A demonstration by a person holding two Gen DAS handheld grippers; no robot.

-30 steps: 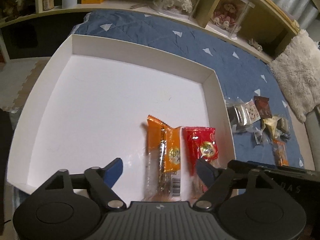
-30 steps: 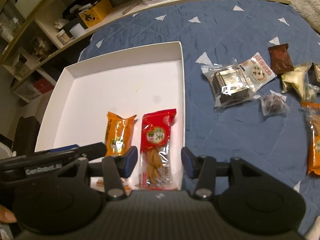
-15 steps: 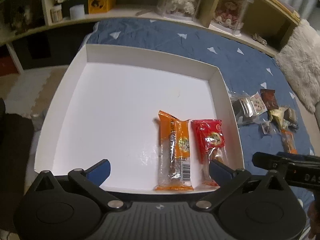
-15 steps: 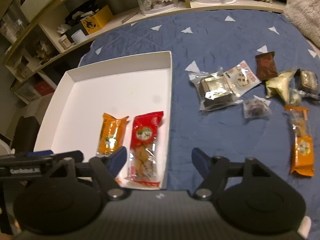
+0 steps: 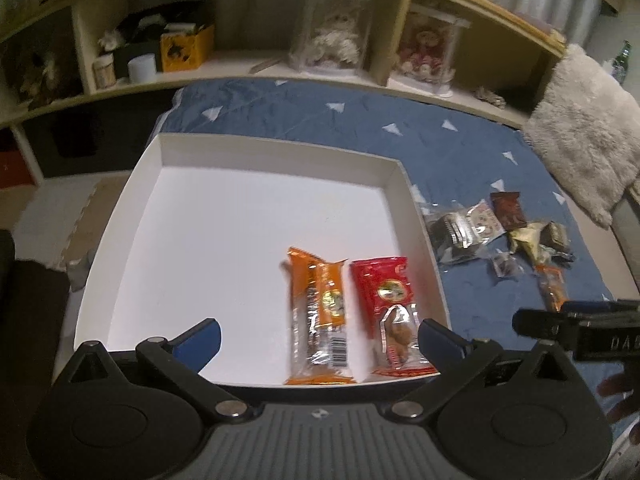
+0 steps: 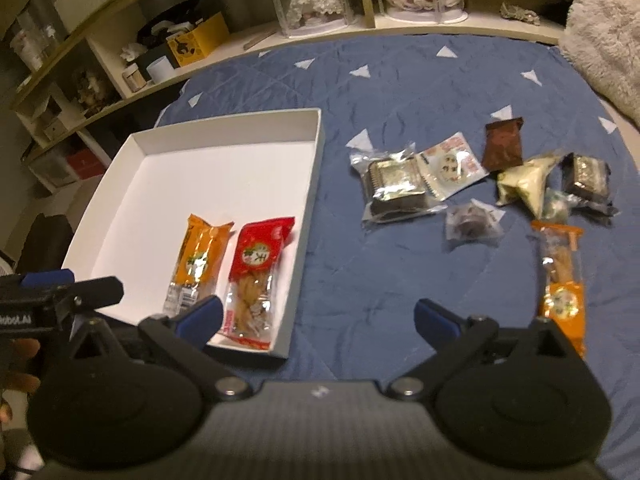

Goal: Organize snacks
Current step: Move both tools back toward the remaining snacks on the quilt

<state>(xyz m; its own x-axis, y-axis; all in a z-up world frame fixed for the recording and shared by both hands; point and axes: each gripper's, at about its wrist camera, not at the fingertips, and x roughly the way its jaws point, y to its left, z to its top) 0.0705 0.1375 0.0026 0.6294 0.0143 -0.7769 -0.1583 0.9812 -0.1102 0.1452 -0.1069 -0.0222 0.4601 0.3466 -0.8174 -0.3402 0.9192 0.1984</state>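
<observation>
- Both my grippers are empty: left gripper [image 5: 320, 338] spread as wide as it goes, nothing between the pads.
- Right gripper [image 6: 316, 316] — jaws opening right now, nothing between them either, just blue quilt [image 6: 400, 92] underneath.
- Two snacks are in: orange packet [image 5: 318, 316] and red packet [image 5: 390, 306] lie side by side in the near right corner of the white box [image 5: 276, 152].
- The rest sit loose on the quilt, right of the box: a clear-wrapped dark cake [image 6: 394, 186], a brown packet [image 6: 503, 144], a second orange packet [image 6: 560, 276] nearest my right pads.
- Risk I see: that pile overlaps, so a wide grab could pinch two wrappers together.
- Crinkly film looks slippery; a shallow pinch may drop it short of the box wall.
- The grippers are close together, so they could knock over the box corner.
</observation>
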